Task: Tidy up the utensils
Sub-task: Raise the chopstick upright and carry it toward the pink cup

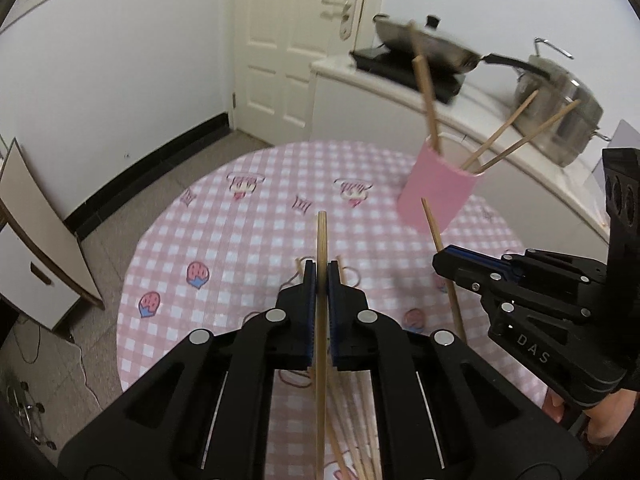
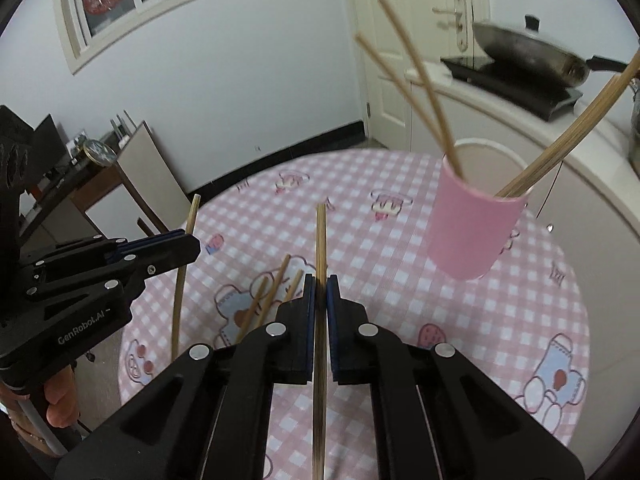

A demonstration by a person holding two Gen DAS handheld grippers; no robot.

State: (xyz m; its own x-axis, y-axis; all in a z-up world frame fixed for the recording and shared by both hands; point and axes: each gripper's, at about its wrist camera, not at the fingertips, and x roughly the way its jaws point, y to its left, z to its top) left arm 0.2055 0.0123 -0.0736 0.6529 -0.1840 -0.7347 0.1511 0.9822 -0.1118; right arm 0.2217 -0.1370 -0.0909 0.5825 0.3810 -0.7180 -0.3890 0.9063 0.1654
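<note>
A pink cup [image 1: 437, 191] stands on the round table with the pink checked cloth [image 1: 248, 216]; several wooden chopsticks lean out of it. It also shows in the right wrist view [image 2: 474, 232]. My left gripper [image 1: 321, 270] is shut on a chopstick [image 1: 321, 240] held upright above the table. My right gripper [image 2: 321, 282] is shut on another chopstick [image 2: 320, 240]. Each gripper shows in the other's view: the right one [image 1: 444, 258] with its chopstick [image 1: 434, 224], the left one [image 2: 192, 240] with its chopstick [image 2: 188, 248]. Loose chopsticks [image 2: 276, 292] lie on the cloth below.
A white counter [image 1: 392, 84] behind the table carries a black cooktop with a wok [image 1: 424, 46] and a steel pot [image 1: 560, 116]. A white door [image 1: 288, 40] is behind. A cabinet [image 1: 36, 264] stands at left on the floor. Rubber bands [image 1: 352, 276] lie on the cloth.
</note>
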